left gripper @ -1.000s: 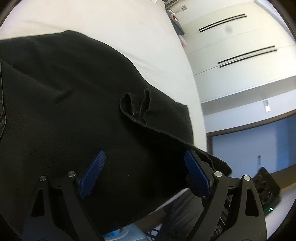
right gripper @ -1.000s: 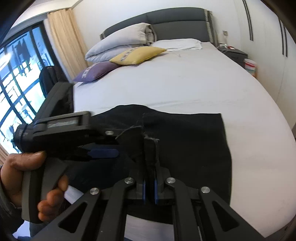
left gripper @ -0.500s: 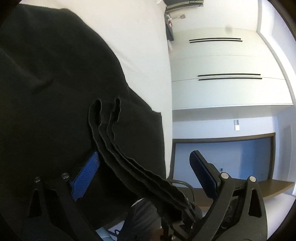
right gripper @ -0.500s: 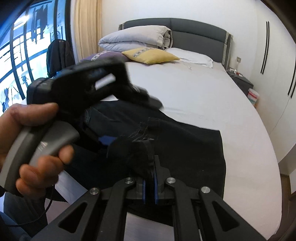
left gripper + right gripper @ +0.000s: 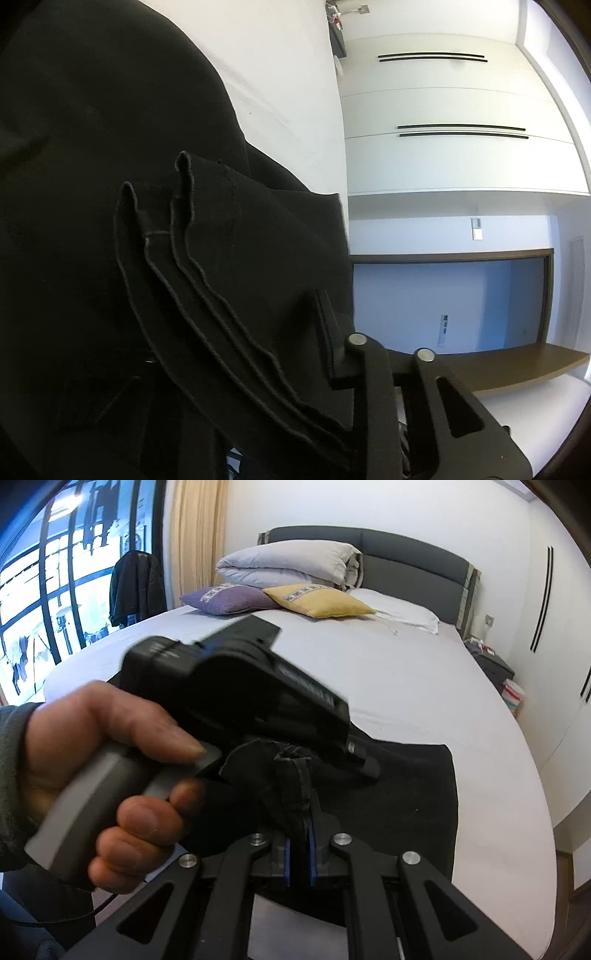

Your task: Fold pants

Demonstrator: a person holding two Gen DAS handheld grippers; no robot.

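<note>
Black cotton pants [image 5: 399,794] lie across the near corner of the white-sheeted bed [image 5: 424,686], a bunched hem raised off it. My right claw [image 5: 300,853] is pinched tight on that hem, blue pads nearly meeting. My left claw [image 5: 258,369] is buried under layered black fabric [image 5: 221,277]; only one finger [image 5: 328,343] shows, so I cannot tell how wide it stands. From the right wrist, my left hand [image 5: 99,771] and its blurred black housing [image 5: 240,686] hide the pants' left part. Bare sheet stretches toward the purple pillow [image 5: 229,600] and yellow pillow [image 5: 317,600].
</note>
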